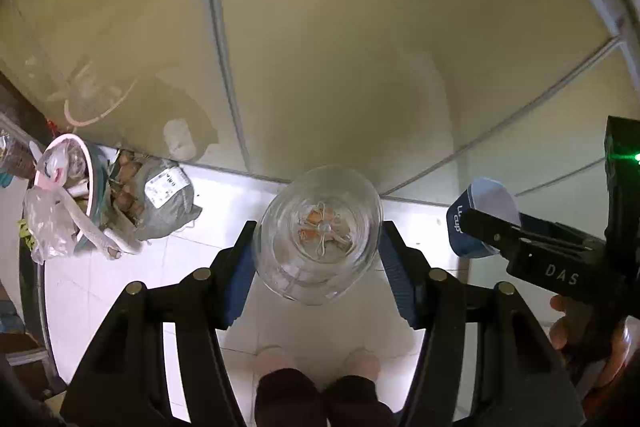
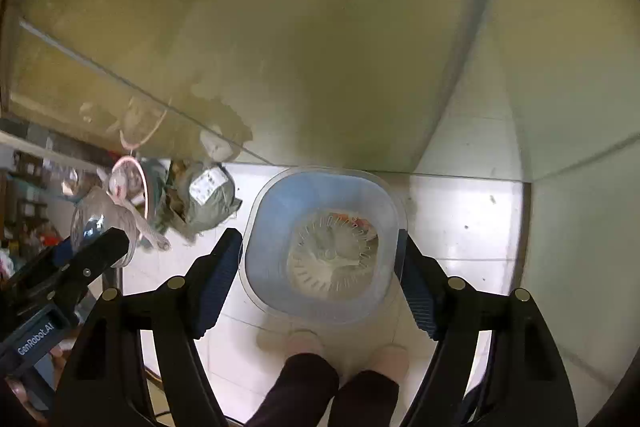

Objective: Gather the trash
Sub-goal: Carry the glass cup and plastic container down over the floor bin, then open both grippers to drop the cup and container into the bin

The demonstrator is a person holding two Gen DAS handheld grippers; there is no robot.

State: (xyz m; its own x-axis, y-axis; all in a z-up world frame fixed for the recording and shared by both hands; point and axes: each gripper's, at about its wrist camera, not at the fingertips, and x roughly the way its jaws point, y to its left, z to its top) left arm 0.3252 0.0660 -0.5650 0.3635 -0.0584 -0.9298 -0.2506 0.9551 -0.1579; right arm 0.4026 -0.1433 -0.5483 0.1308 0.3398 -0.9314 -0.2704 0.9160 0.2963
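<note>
Jaws: left gripper (image 1: pixel 318 273) clamped on clear plastic bottle (image 1: pixel 318 233), pads at mid-body; right gripper (image 2: pixel 320 281) clamped on blue-lined plastic cup (image 2: pixel 322 247) at rim sides. Both held above tiled floor (image 2: pixel 460 219). Likely light, thin-walled, crushable, slippery; grip gently. Overfull bin (image 1: pixel 86 187) left.

Both my wrist cameras ride just behind my tongs, looking steeply down at the white tiled floor (image 1: pixel 208 195). They share the pink-rimmed overflowing waste bin (image 1: pixel 86 187) (image 2: pixel 138 187) at nine o'clock and my slippered feet at six.
</note>
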